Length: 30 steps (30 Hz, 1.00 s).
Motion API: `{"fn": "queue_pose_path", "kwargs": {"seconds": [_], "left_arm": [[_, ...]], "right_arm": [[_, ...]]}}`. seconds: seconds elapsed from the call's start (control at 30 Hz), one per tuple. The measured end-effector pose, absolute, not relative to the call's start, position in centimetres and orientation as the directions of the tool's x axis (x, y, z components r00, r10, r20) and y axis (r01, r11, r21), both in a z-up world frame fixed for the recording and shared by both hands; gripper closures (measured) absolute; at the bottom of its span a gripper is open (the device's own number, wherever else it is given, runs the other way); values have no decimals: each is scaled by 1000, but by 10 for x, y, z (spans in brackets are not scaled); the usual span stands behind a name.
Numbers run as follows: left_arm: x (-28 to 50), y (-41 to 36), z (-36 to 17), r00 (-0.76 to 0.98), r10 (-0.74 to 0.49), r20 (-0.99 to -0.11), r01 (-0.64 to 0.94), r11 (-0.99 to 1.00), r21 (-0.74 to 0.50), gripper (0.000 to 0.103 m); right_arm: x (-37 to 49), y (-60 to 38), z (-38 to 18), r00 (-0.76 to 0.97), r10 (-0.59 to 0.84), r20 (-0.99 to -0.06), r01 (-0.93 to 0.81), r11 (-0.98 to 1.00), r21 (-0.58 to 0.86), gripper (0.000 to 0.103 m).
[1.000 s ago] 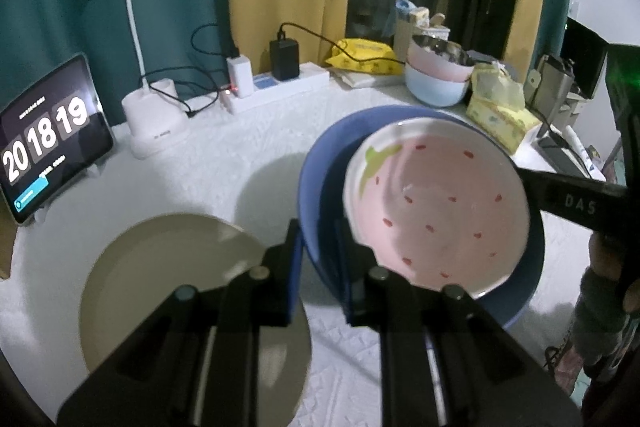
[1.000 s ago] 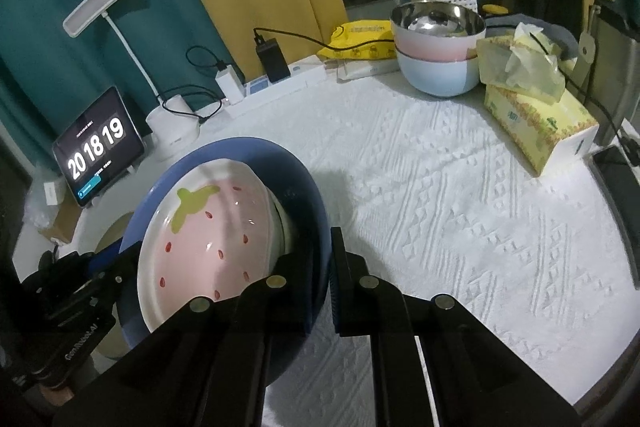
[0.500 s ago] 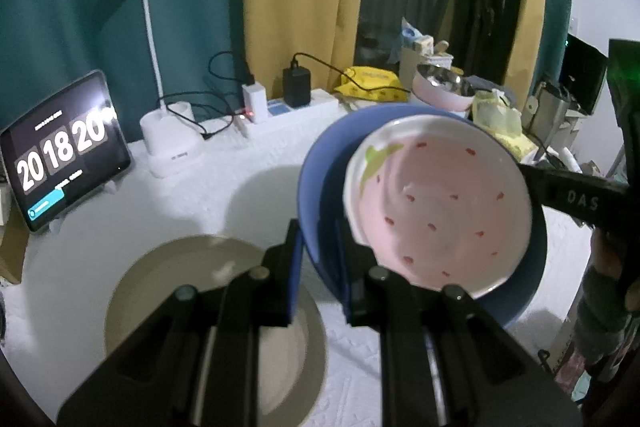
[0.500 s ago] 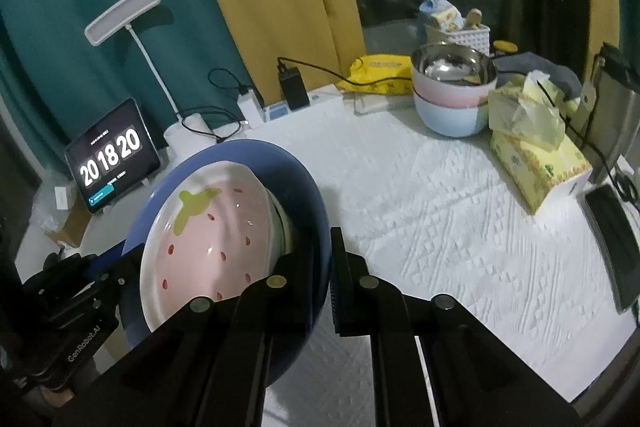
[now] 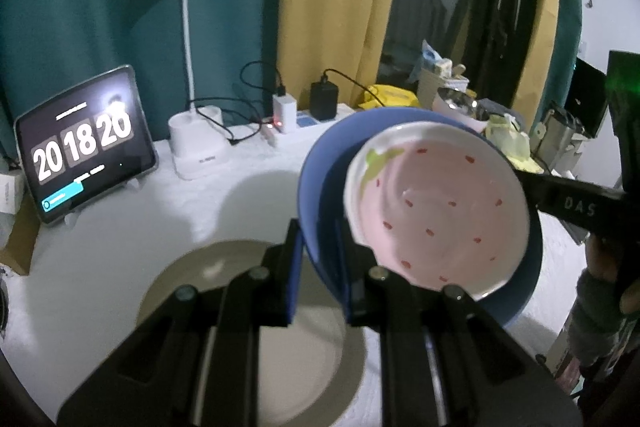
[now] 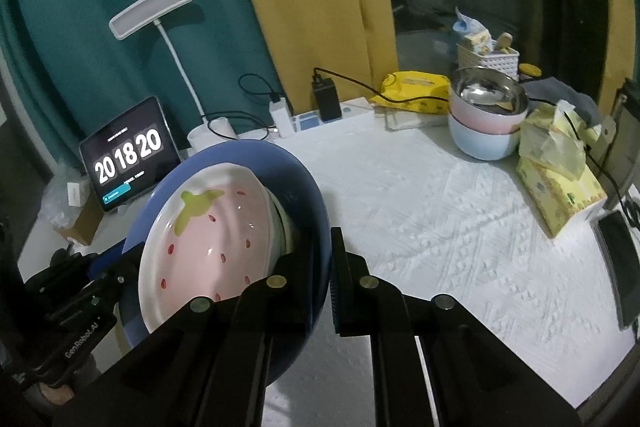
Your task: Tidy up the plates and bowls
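A large blue plate (image 5: pixel 324 179) hangs tilted above the white-clothed table, with a pink strawberry-pattern plate (image 5: pixel 440 211) lying in it. My left gripper (image 5: pixel 320 251) is shut on the blue plate's near rim. On the opposite side, my right gripper (image 6: pixel 323 267) is shut on the rim of the blue plate (image 6: pixel 248 155), with the strawberry plate (image 6: pixel 208 227) leaning towards it. A round beige plate (image 5: pixel 192 267) lies on the cloth below the left gripper. A steel bowl sits on top of a stack of bowls (image 6: pixel 486 119), pink over light blue, at the back right.
Along the back edge stand a tablet clock (image 5: pixel 84 147), a white desk lamp (image 5: pixel 192 147) and a power strip with chargers (image 6: pixel 320 111). A yellow tissue box (image 6: pixel 560 187) and a dark flat device (image 6: pixel 618 259) lie at the right edge. White cloth (image 6: pixel 440 227) stretches between.
Both grippers have risen together with the blue plate and the strawberry plate in it. The beige plate and the table now sit lower and further off in the views.
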State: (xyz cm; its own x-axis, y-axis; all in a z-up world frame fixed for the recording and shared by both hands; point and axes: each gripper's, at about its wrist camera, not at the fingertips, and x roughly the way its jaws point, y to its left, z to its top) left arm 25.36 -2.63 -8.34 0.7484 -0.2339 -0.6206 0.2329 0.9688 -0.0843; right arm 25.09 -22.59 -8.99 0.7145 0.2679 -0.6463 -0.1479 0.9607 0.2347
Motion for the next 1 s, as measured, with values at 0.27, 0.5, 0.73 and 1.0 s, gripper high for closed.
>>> {"fn": "queue_pose_path", "kwargs": {"seconds": [0.27,0.5,0.73,1.0], "left_arm": [[252,2,-85,760,-211,-615,192,976,-99,88],[249,34,-95,760,-173,-627,134,985,-109,88],[243,59,-104,751,-138,-645,93,990,-103,88],[242,84,-116,737,-98,-668,34,994,-108,88]], "right_arm": [[258,-200,-87,705,290,-647,-185,956,227,93],[264,-168,-94,679,321,-660,-228,947,225,93],[269,-140,-104,644,360,-674,-279,932,231,93],[279,-108,-115,610,393,-688,-320,917,240,93]]}}
